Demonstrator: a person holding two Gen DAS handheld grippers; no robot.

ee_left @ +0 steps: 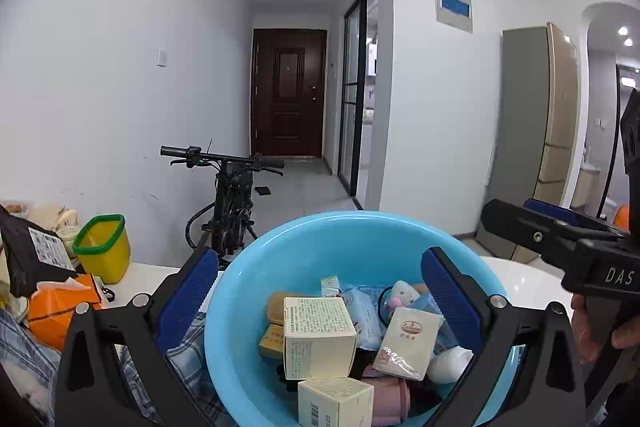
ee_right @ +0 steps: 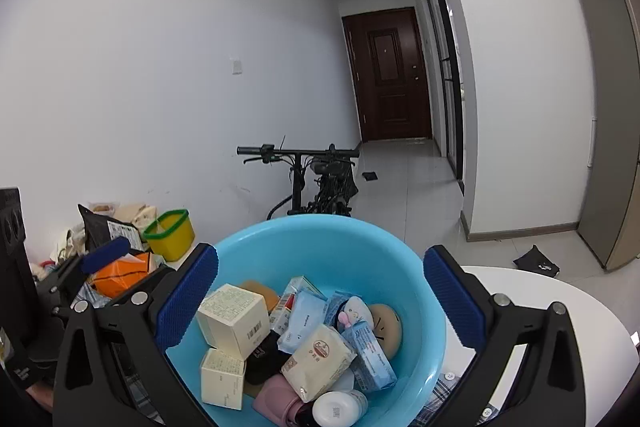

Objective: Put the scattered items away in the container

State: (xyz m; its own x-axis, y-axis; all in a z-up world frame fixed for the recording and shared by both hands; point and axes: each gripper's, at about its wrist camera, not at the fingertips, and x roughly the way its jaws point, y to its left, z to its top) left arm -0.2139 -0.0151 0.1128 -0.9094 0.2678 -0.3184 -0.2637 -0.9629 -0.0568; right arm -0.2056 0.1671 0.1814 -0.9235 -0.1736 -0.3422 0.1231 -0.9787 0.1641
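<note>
Blue basin [ee_left: 304, 251] sits on the white table [ee_left: 516, 279], filled with cream boxes [ee_left: 318, 339], tissue packs [ee_right: 318, 355] and a white jar [ee_right: 338, 407]. Left gripper [ee_left: 320, 303] and right gripper [ee_right: 320, 299] both hover wide apart above it, holding nothing.

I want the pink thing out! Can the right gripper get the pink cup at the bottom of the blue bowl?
Probably yes. The right gripper is open over the blue bowl, and the pink cup lies near the front with its top uncovered, though the tissue pack crowds it.
</note>
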